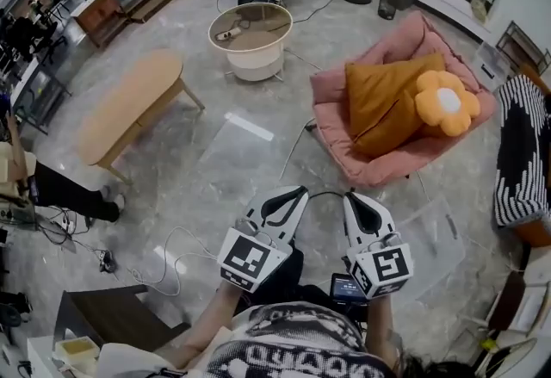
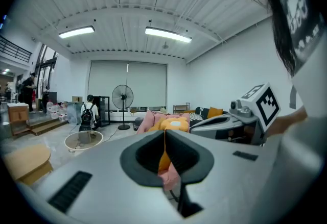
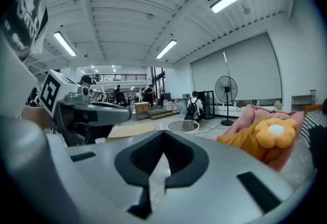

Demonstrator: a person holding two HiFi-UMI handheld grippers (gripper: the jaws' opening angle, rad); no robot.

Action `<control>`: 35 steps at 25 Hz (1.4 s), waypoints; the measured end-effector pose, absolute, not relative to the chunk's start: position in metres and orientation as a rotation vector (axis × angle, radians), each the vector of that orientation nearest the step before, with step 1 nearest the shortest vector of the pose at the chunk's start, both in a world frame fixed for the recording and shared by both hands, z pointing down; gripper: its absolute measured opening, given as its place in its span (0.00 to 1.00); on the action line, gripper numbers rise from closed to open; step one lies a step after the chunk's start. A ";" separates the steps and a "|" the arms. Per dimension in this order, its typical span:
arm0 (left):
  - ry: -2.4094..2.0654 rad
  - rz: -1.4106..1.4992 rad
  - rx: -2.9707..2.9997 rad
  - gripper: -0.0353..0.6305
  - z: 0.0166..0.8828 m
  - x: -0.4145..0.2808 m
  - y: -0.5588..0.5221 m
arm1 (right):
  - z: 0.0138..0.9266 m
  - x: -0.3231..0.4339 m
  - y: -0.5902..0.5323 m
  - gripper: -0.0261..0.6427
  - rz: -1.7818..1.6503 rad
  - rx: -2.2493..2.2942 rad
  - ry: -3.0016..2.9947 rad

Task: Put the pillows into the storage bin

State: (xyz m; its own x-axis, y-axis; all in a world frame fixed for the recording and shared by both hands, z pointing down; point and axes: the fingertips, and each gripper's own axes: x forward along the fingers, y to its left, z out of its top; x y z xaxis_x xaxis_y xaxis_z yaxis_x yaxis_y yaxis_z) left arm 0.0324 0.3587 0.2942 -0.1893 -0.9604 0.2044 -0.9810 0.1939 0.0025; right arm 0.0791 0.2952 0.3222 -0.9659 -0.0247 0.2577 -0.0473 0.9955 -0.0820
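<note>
Head view shows both tools low in the centre of the frame, side by side and pointing up the picture over a grey marbled floor [image 1: 198, 170]: the left gripper [image 1: 291, 194] and the right gripper [image 1: 355, 198], each with its marker cube toward the bottom edge. The left gripper view shows that tool's jaws pressed together with only a thin slit between the dark pads and nothing gripped; the right gripper view shows the same for the other pair, closed and empty. The pillows lie well apart from both tools, in the upper right of the head view, on a pink lounge seat [image 1: 383, 168]: an orange pillow [image 1: 379, 92] leans against the seat's back, and a flower-shaped pillow [image 1: 444, 102], yellow-orange with a white centre, rests against its right side, touching it. In the left gripper view the flower-shaped pillow [image 2: 174, 124] sits just above the closed jaw tips, at mid-frame; in the right gripper view it [image 3: 276, 131] lies at the right of the frame, off to the side of the jaw line. A round beige tub [image 1: 251, 53] stands at the top centre of the head view and an oval wooden table [image 1: 129, 105] at the upper left, neither touching the tools.
</note>
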 end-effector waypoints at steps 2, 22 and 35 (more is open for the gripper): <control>-2.284 0.192 1.912 0.08 0.291 0.000 0.345 | 0.319 0.048 0.283 0.04 0.139 0.069 -2.876; -2.123 0.147 2.029 0.08 0.312 -0.141 0.262 | 0.342 -0.089 0.194 0.04 0.162 0.255 -2.772; -2.092 0.233 1.979 0.08 0.340 -0.220 0.149 | 0.380 -0.170 0.058 0.04 0.251 0.283 -2.755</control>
State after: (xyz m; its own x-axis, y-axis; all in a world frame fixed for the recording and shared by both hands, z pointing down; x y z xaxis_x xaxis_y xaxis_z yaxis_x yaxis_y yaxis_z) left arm -0.2198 0.1494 0.3400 -0.0445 -0.9561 0.2897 -0.9964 0.0633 0.0559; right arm -0.1698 0.0583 0.3798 -0.9157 -0.1632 0.3672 -0.2269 0.9642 -0.1371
